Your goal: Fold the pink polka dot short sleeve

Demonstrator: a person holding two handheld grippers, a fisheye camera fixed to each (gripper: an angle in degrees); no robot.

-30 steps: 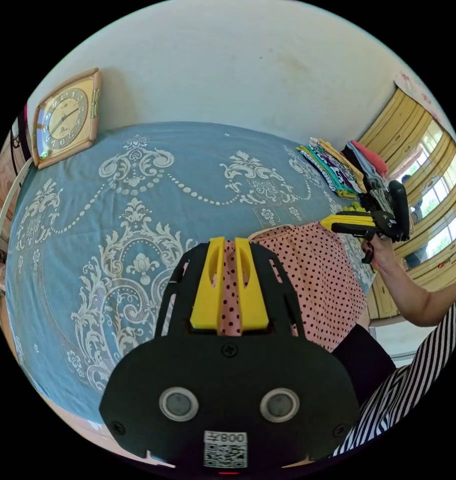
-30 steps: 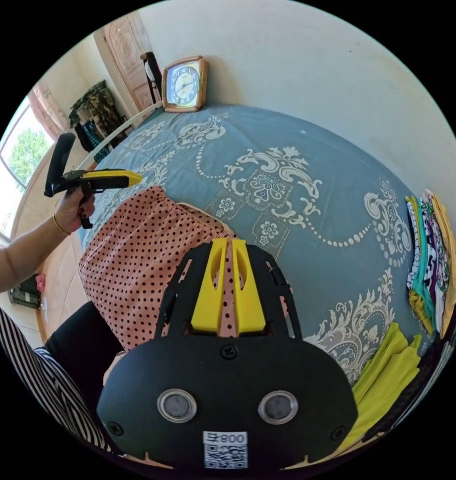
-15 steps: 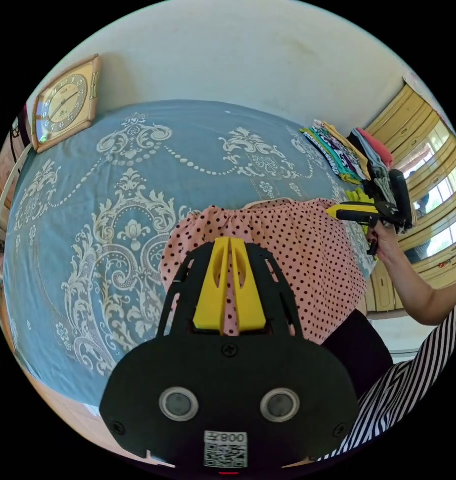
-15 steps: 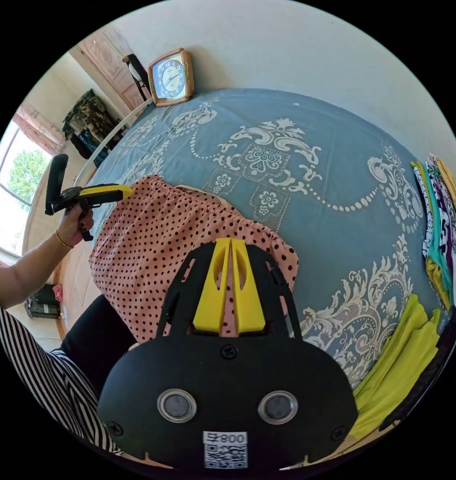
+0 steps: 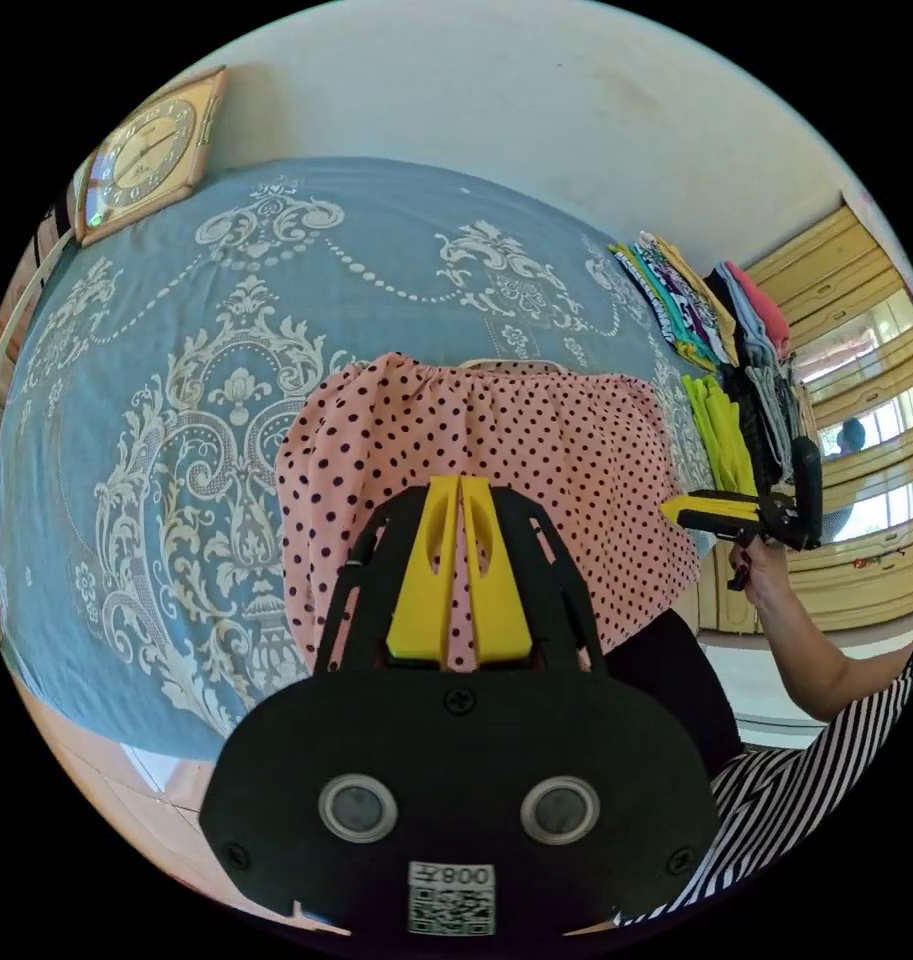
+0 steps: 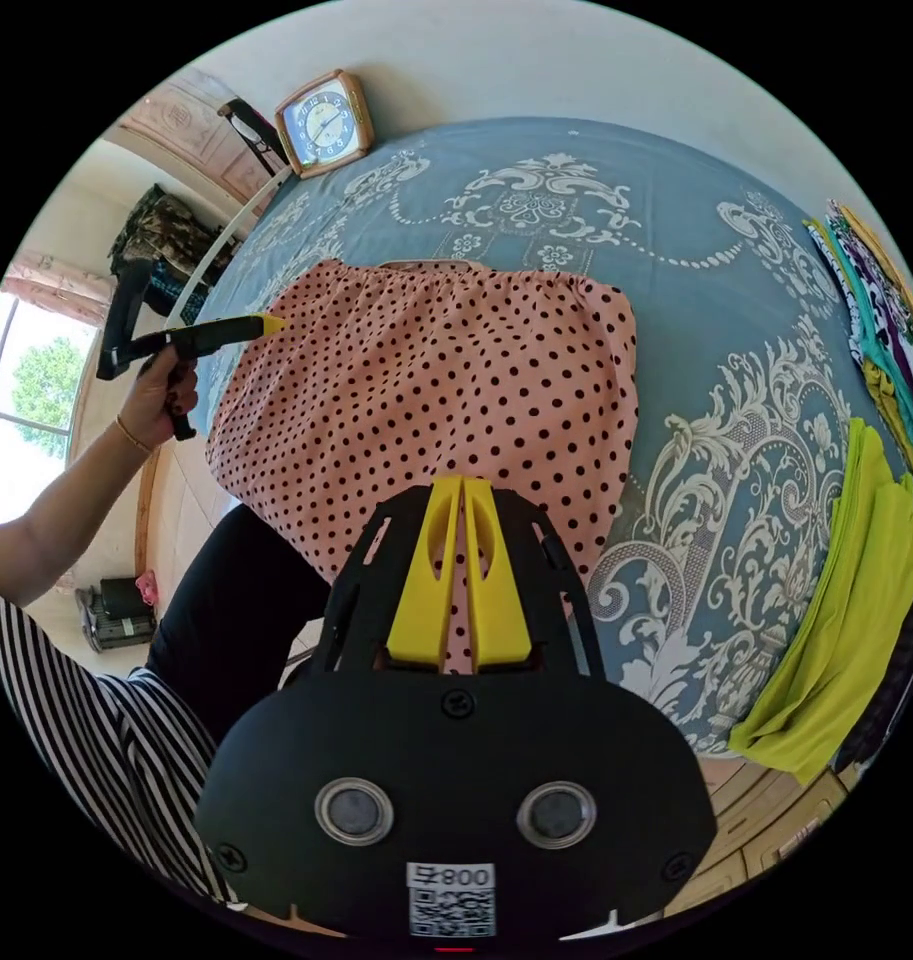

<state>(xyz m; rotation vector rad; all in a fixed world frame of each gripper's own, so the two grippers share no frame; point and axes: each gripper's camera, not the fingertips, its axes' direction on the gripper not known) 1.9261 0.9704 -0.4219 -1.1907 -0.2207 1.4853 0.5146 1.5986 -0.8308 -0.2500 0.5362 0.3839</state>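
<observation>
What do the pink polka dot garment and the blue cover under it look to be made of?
The pink polka dot garment looks like thin, matte woven cloth, likely cotton or a light synthetic: it gathers into fine pleats at one edge and drapes limply. The blue cover seems a smooth printed sheet, flat with a pale ornamental pattern; the fibre cannot be told.

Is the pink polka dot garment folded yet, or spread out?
Spread out. The pink polka dot garment lies as one broad sheet across the blue bedspread, its near edge pinched by the left gripper and right gripper.
</observation>
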